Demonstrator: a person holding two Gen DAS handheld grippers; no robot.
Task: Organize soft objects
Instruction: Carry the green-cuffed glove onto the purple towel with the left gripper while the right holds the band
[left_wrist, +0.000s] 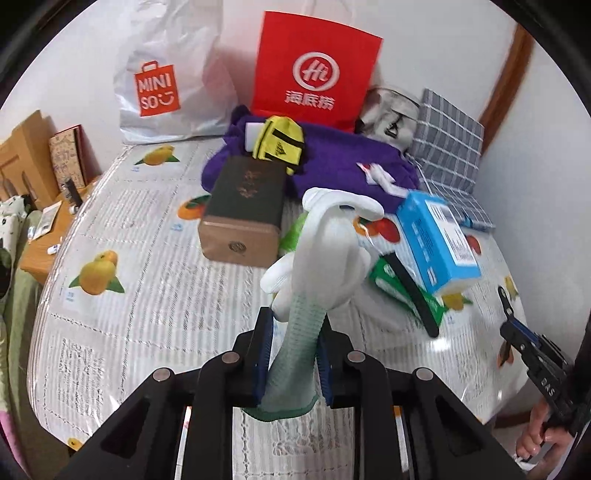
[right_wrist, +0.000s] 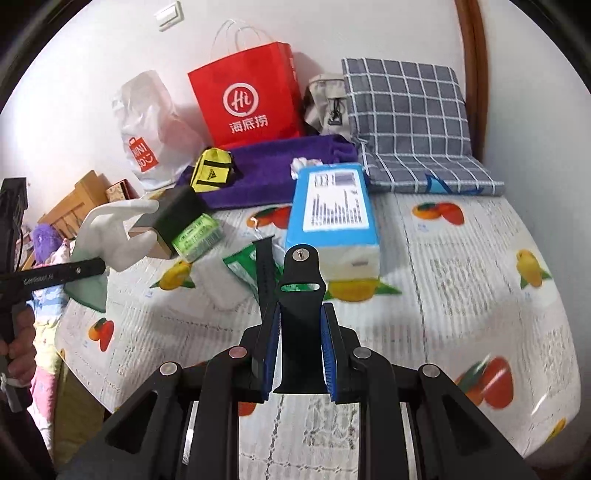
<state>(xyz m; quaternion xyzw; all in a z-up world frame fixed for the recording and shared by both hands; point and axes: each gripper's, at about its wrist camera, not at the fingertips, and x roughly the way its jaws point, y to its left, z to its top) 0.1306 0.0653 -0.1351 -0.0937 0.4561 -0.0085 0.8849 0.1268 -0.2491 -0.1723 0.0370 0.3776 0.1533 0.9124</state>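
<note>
My left gripper (left_wrist: 293, 328) is shut on the green cuff of a white work glove (left_wrist: 325, 251) and holds it up above the table; the glove also shows in the right wrist view (right_wrist: 110, 229), at the left. My right gripper (right_wrist: 301, 325) is shut on a black watch strap (right_wrist: 301, 291) with a metal pin at its tip, held above the table. A second black strap piece (right_wrist: 265, 266) lies on a green packet (right_wrist: 242, 264). A purple towel (left_wrist: 332, 155) with a yellow pouch (left_wrist: 279, 142) on it lies at the back.
On the fruit-print tablecloth (right_wrist: 461, 280) stand a blue box (right_wrist: 332, 218), a dark green and gold box (left_wrist: 243, 210), a red paper bag (right_wrist: 247, 96), a white Miniso bag (left_wrist: 162, 81), a checked cushion (right_wrist: 406, 114) and a grey pouch (right_wrist: 325, 103). Wooden furniture is left.
</note>
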